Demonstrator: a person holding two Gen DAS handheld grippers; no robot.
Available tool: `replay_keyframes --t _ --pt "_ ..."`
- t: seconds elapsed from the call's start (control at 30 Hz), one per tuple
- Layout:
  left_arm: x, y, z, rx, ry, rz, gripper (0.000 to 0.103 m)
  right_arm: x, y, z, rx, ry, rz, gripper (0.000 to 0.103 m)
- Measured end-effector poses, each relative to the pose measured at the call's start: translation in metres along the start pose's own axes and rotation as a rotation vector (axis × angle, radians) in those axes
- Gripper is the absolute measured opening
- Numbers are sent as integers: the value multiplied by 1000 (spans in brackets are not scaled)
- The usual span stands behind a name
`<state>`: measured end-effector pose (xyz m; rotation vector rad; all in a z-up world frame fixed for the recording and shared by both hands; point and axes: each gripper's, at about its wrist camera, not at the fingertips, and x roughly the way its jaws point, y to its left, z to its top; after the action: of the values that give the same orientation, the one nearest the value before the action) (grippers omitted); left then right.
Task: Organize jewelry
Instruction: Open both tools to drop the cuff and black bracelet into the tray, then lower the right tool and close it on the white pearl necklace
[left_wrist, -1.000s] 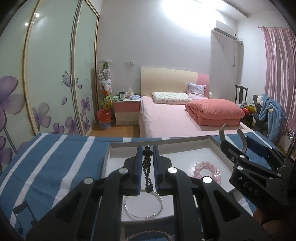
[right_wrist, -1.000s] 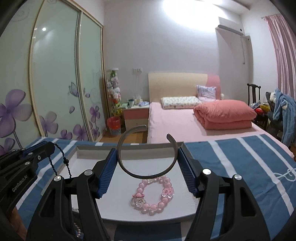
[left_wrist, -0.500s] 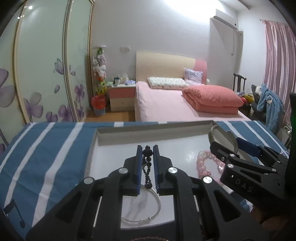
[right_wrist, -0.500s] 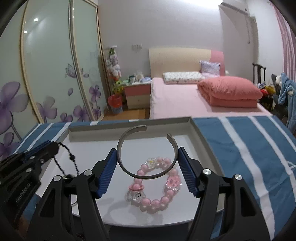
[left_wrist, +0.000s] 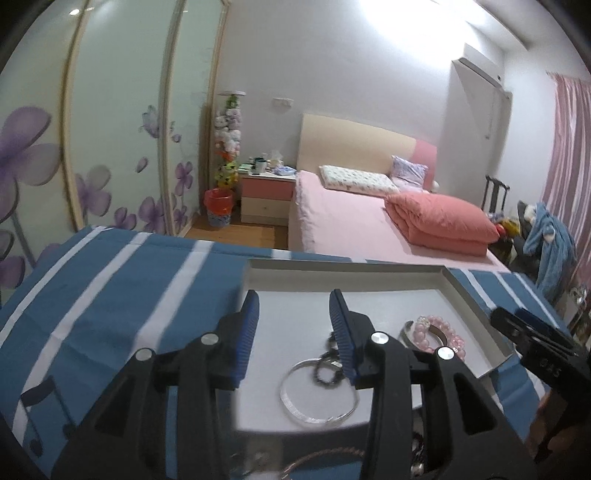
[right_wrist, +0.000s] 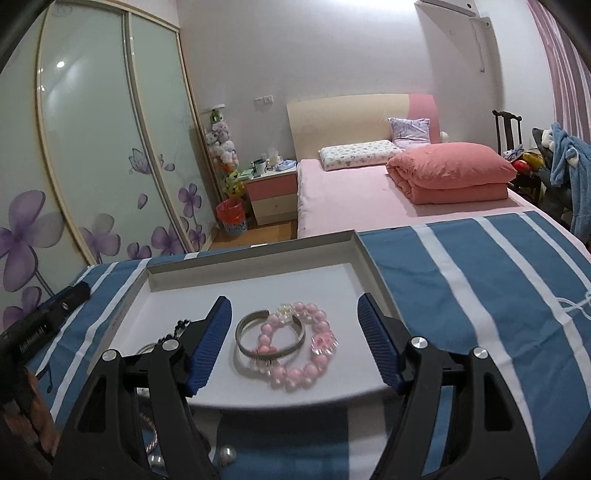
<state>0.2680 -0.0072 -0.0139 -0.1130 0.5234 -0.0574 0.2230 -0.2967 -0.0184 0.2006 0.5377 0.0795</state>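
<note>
A white tray (left_wrist: 343, 266) (right_wrist: 251, 254) lies on the striped cloth. My left gripper (left_wrist: 294, 308) hovers over the tray's left part, its jaws opening with nothing between them. The black bead string (left_wrist: 327, 373) (right_wrist: 178, 329) lies bunched on a thin silver ring bangle (left_wrist: 317, 400) (right_wrist: 147, 348). My right gripper (right_wrist: 295, 319) is also opening. Below its gap a silver cuff (right_wrist: 271, 338) (left_wrist: 408, 328) rests on the tray, overlapping a pink bead bracelet (right_wrist: 308, 350) (left_wrist: 441, 332). The pads touch neither. Each gripper shows at the edge of the other's view.
A blue-and-white striped cloth (right_wrist: 480, 295) covers the surface around the tray. Pearl pieces (right_wrist: 227, 453) lie on it near the front edge, outside the tray. Beyond stand a pink bed (right_wrist: 369, 192), a nightstand and a flowered wardrobe (right_wrist: 92, 147).
The left gripper has let go of the black bead string, which dropped onto the silver ring. The right gripper has released the silver cuff onto the pink bracelet. Both have drawn back.
</note>
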Motion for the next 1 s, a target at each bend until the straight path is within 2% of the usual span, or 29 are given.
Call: replay_keyframes --t 0.2,0.27,0.33,0.43,0.63,0.83,1.0 --pt "-34 37 -15 -64 34 36 40 -18 -2 -15 -5 59 17 69" --pt "-44 47 -25 -77 59 42 40 -19 1 -25 -10 106 35 66" --pt "-52 54 -36 -80 87 48 40 -20 4 -35 -29 149 55 56" --pt "-61 63 -50 -76 121 51 42 -23 16 -51 -77 211 88 48" --pt "-67 66 -71 -41 185 52 43 -32 41 -77 -161 273 137 38" --pt "-74 63 -84 -12 198 43 43 -30 55 -90 -204 310 142 29" --pt "-76 58 -88 6 208 34 43 -24 57 -97 -220 350 144 26"
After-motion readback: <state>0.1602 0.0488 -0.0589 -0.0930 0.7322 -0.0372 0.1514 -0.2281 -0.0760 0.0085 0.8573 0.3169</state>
